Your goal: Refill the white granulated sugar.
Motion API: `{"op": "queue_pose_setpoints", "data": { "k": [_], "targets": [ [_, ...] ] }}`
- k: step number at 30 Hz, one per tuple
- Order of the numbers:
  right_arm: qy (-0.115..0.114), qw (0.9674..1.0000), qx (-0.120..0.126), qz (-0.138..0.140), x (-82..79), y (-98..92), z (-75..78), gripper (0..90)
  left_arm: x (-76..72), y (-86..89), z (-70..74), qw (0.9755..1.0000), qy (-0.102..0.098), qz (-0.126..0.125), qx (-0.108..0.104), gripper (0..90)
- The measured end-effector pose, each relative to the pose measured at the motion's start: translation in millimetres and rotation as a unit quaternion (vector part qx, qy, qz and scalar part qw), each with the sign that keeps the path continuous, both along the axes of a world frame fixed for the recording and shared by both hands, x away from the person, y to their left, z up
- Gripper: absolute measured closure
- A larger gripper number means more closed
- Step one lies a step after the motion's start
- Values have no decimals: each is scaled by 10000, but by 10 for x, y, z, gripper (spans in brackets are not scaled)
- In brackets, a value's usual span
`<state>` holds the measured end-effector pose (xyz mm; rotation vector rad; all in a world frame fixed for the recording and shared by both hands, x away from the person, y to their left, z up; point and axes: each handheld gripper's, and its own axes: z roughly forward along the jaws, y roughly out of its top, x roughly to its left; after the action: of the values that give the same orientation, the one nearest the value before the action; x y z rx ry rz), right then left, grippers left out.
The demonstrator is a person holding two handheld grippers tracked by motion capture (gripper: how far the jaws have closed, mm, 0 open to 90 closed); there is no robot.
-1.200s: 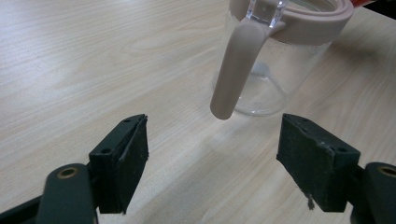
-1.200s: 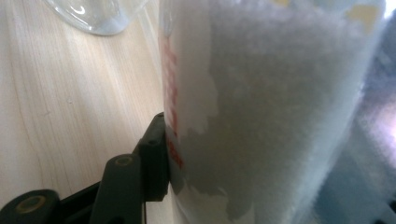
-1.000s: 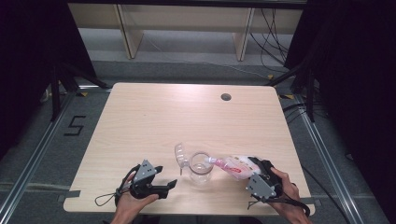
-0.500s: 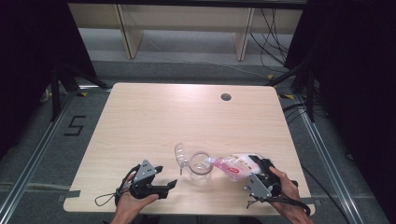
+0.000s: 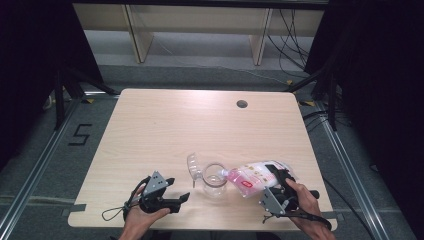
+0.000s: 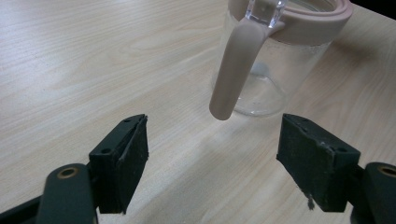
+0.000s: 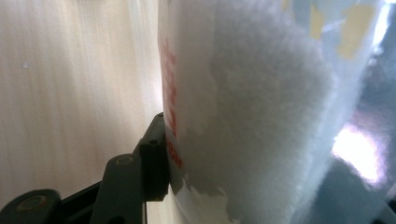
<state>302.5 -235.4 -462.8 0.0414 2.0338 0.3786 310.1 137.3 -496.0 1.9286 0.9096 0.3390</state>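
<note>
Jar (image 5: 215,181): clear glass, pink rim and handle, upright on the table (image 5: 200,125) near its front edge; lid (image 5: 193,166) hinged open.
Pouch (image 5: 252,176): tilted, spout over the jar's mouth, clamped by the right gripper (image 5: 278,186).
Left gripper (image 5: 172,192): left of the jar, jaws wide apart, empty.

Light wooden table (image 5: 165,130) with round cable hole (image 5: 242,104), shelving (image 5: 200,30) behind, floor marking "5" (image 5: 80,135)

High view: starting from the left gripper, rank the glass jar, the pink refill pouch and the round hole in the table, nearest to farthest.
From the left gripper:
1. Glass jar, just to its right.
2. Pink refill pouch, beyond the jar, in the right gripper.
3. Round hole, far side of the table.
</note>
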Motion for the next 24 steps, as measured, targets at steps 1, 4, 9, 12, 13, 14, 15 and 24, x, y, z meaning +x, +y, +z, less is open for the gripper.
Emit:
{"op": "queue_pose_setpoints", "data": {
  "k": [1,4,9,12,13,14,15,24],
  "targets": [
    [-64,9999,-121,38,5,7,9,494,0,0,0,10000,-1,-4,-5,241],
    [-238,9990,-368,93,11,23,11,494,-1,1,2,10000,-12,-32,-15,240],
    [-252,9990,-359,32,-5,49,1,496,0,0,0,10000,-11,-50,-42,239],
    [-391,9979,-504,120,0,64,16,497,0,3,0,10000,-8,-44,-49,239],
    [-421,9975,-548,144,1,67,25,497,-1,1,-1,10000,-5,-41,-51,239],
    [-558,9952,-764,246,8,77,56,497,-4,-1,-1,10000,7,-31,-58,239],
    [-462,9971,-595,105,-7,77,23,498,-7,-5,-3,10000,33,6,-89,239],
    [-666,9939,-864,140,-18,104,49,501,10,2,-7,10000,13,-31,-63,240]
  ]
}}
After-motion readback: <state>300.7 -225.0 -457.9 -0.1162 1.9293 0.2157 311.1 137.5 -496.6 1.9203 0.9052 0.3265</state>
